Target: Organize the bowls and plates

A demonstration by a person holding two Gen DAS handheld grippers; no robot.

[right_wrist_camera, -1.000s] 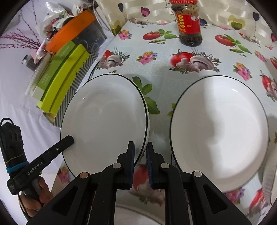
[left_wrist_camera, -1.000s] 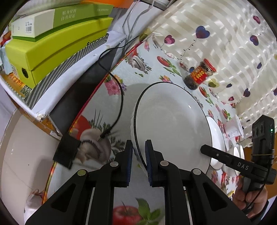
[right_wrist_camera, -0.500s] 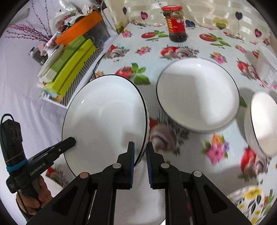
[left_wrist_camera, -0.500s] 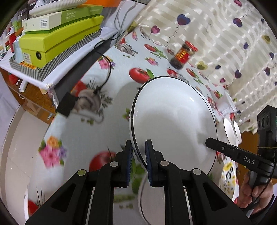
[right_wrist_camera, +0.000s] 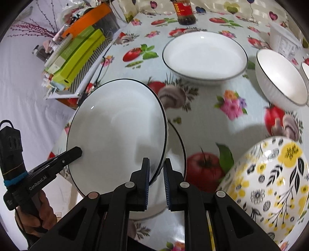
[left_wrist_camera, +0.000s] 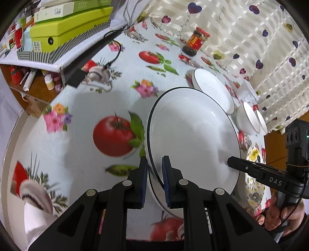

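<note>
A white plate with a thin black rim [left_wrist_camera: 193,139] hangs tilted above the flowered tablecloth, held from both sides. My left gripper [left_wrist_camera: 155,173] is shut on its left rim. My right gripper [right_wrist_camera: 156,173] is shut on the opposite rim of the same plate [right_wrist_camera: 115,131]. Just under it, the edge of a second white plate [right_wrist_camera: 179,142] shows on the table. Further back sit a deep white plate [right_wrist_camera: 204,56] and a ribbed white bowl [right_wrist_camera: 280,81]. A yellow-flowered bowl [right_wrist_camera: 270,183] stands at the near right.
A red-labelled jar [right_wrist_camera: 184,11] stands at the far edge by the heart-patterned curtain [left_wrist_camera: 260,38]. Green boxes [left_wrist_camera: 69,29] are stacked on a side shelf to the left. A black cable and plug [left_wrist_camera: 77,77] lie on the table's left edge.
Both grippers have carried the plate together from beside the deep white plate toward the near side of the table. The jar and deep plate now lie farther off, and the flowered bowl has come into view.
</note>
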